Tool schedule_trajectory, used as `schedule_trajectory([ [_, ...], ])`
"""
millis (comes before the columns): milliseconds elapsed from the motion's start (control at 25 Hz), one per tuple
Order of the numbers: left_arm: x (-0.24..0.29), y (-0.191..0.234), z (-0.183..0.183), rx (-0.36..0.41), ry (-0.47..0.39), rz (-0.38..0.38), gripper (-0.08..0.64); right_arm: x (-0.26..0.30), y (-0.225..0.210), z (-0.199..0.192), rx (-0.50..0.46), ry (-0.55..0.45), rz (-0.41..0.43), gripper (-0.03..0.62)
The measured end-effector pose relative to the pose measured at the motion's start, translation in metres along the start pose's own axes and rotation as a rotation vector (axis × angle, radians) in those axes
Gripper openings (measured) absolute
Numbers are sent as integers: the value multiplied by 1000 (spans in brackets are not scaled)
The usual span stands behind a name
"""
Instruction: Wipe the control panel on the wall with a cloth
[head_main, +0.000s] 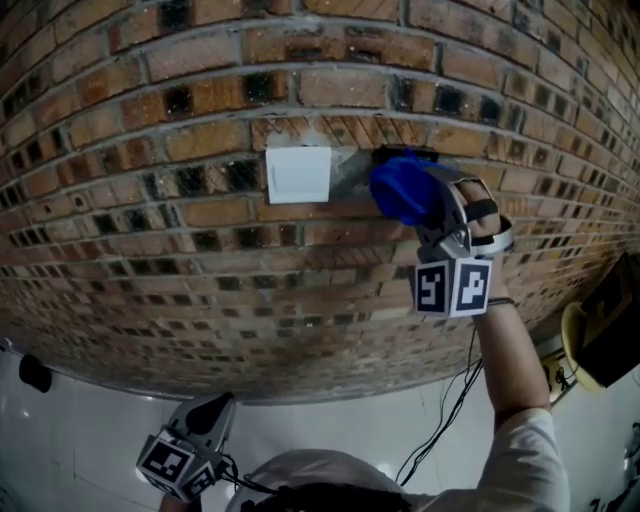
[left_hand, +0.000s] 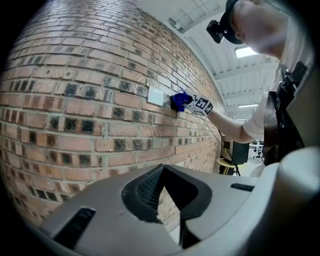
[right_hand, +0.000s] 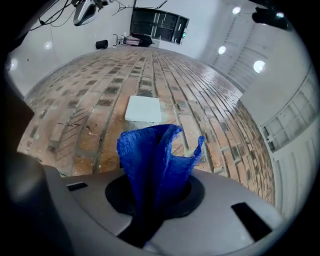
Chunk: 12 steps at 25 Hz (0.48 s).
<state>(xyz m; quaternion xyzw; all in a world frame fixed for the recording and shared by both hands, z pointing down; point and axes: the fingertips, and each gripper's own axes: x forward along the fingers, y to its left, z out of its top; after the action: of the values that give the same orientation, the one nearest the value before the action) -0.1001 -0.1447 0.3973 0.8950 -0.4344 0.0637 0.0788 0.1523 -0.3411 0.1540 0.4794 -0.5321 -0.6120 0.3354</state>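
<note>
1. Left gripper (head_main: 213, 408), well below the control panel (head_main: 298, 173): its own view shows the jaws drawn together, empty.
2. Right gripper (head_main: 430, 215), clamped on the blue cloth (head_main: 398, 187), sits just right of the panel.
3. Only the right gripper view shows the cloth's fold standing upright, with the panel on the brick wall (head_main: 150, 230) just beyond.

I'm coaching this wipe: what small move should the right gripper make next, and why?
Probably slide the right gripper leftward along the brick wall: its blue cloth sits just right of the white panel, not yet over it.
</note>
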Motion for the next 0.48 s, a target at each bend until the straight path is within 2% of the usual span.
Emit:
schedule_trajectory([
  [240,5,3,3,9,-5,-31,3,-10,59,2,-14,15,106,87],
  [480,8,5,3,7,-9,-47,4,-15,126,-3,-15,34,302,89],
])
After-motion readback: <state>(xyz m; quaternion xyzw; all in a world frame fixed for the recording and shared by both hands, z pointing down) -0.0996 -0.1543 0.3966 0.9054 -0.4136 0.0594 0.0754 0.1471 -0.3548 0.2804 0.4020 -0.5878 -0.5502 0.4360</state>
